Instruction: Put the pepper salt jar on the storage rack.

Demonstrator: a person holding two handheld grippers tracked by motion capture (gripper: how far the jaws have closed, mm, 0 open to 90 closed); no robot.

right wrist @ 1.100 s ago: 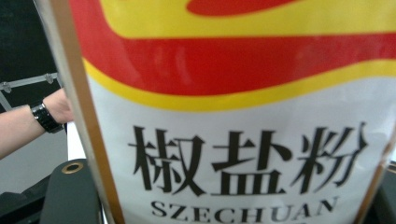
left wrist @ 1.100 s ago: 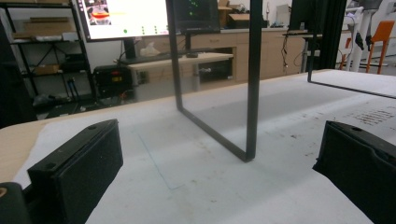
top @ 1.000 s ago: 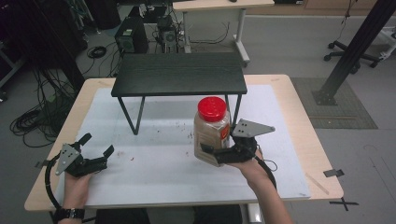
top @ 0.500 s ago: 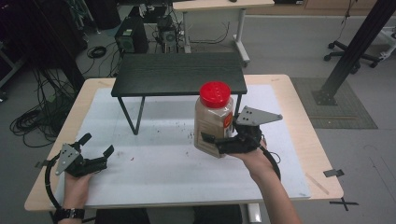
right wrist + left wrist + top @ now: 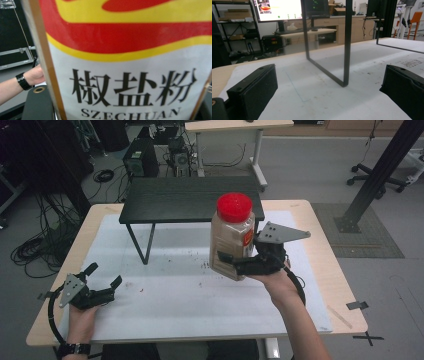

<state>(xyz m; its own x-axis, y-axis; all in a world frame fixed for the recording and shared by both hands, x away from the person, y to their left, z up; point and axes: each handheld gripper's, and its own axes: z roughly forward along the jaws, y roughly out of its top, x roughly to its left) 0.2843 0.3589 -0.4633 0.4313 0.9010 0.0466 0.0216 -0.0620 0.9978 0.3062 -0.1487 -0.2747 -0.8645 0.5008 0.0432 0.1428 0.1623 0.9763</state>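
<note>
Your right gripper (image 5: 231, 262) is clamped low on the spice jar (image 5: 232, 240), near its base, and the jar hangs clear of the white mat (image 5: 175, 305), in front of the black shelf (image 5: 190, 200) and about level with its top.

Risk: the jar is tall and the grip sits far below its red lid (image 5: 235, 207). It already leans a little; tilt the wrist more and it may pivot between the pads or slip out. Moved toward the shelf, its base could clip the front edge.

Jar: clear plastic, tan powder nearly to the neck, wide red screw lid. The label (image 5: 130, 75) is red and yellow over white, with black Chinese characters and "SZECHUAN".

Your left gripper (image 5: 102, 282) rests on the mat well left of the shelf's leg (image 5: 347, 45), jaws spread, holding nothing.
</note>
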